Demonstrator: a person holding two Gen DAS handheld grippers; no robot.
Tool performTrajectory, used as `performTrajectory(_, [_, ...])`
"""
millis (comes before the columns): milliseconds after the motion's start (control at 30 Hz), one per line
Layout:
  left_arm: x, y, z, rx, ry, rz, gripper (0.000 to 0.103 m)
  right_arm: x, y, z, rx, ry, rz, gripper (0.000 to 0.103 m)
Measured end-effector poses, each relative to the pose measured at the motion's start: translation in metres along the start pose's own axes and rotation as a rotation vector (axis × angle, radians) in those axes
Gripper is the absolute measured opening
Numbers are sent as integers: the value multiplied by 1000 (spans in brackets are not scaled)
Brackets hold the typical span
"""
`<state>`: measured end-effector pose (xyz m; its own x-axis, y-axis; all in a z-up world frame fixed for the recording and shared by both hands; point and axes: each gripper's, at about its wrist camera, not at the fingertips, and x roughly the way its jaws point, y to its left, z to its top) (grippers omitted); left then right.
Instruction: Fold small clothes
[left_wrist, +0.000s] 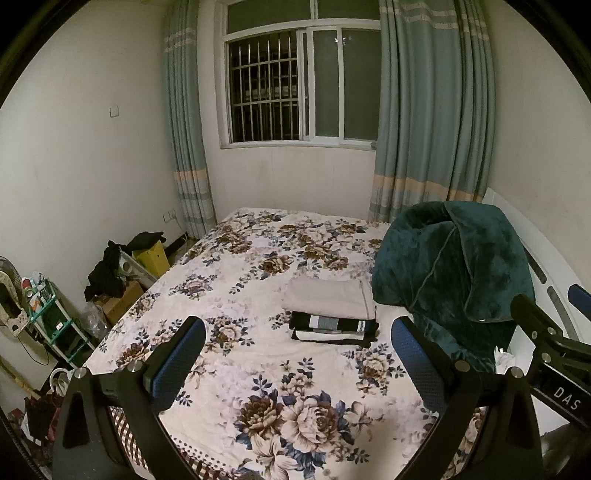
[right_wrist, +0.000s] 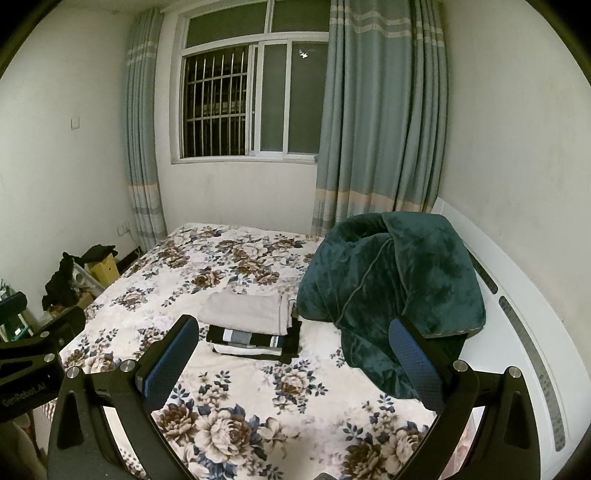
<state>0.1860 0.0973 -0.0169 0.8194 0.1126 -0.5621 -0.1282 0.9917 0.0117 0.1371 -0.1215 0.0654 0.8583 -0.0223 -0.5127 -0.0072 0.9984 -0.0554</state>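
A folded grey garment (left_wrist: 328, 301) lies on the floral bedspread (left_wrist: 266, 376), with a folded black-and-white striped garment (left_wrist: 332, 328) just in front of it. Both show in the right wrist view too, the grey garment (right_wrist: 243, 314) behind the striped garment (right_wrist: 255, 341). My left gripper (left_wrist: 299, 354) is open and empty, held above the bed short of the pile. My right gripper (right_wrist: 295, 356) is open and empty, also short of the pile. The right gripper also shows at the right edge of the left wrist view (left_wrist: 546, 328).
A dark green plush blanket (left_wrist: 454, 277) is heaped on the bed's right side against the white headboard (right_wrist: 524, 332). Boxes and dark clothes (left_wrist: 122, 266) and a small shelf rack (left_wrist: 51, 321) stand on the floor left of the bed. Window and curtains behind.
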Motion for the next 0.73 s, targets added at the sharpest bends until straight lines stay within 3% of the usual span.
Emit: performTrajectory(733, [-6, 0, 7, -7, -10, 10, 103, 0, -1, 5, 8, -9, -3, 103])
